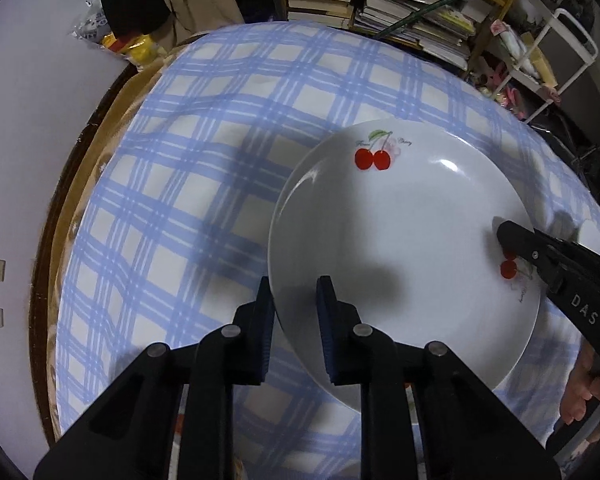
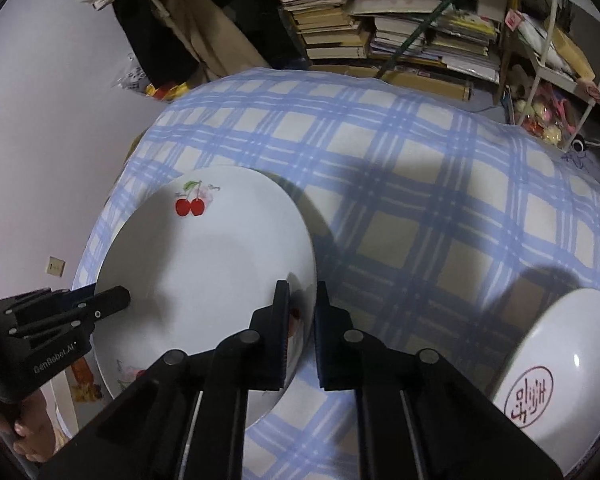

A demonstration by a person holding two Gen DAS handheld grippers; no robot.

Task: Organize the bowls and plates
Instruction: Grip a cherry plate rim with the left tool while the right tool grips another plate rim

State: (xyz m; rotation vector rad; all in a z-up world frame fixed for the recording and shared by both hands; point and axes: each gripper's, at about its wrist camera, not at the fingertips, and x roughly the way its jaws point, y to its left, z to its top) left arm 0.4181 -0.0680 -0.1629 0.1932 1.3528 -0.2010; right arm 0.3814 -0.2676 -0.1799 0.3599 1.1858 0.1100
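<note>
A large white plate with red cherry prints point(image 1: 404, 248) is held above the blue-checked tablecloth point(image 1: 204, 160). My left gripper point(image 1: 296, 292) straddles the plate's left rim, one finger under and one over it, jaws closed on the rim. My right gripper point(image 2: 302, 292) straddles the same plate point(image 2: 208, 264) at its right rim and grips it. Each gripper shows in the other's view: the right one point(image 1: 512, 236) at the plate's right edge, the left one point(image 2: 112, 300) at its left edge. A white bowl with a red seal mark point(image 2: 556, 372) sits at the right on the cloth.
The table point(image 2: 400, 184) is round and covered by the checked cloth. Shelves with stacked books point(image 2: 400, 28) and a white wire rack point(image 2: 560, 52) stand behind it. A wall point(image 1: 28, 120) is at the left.
</note>
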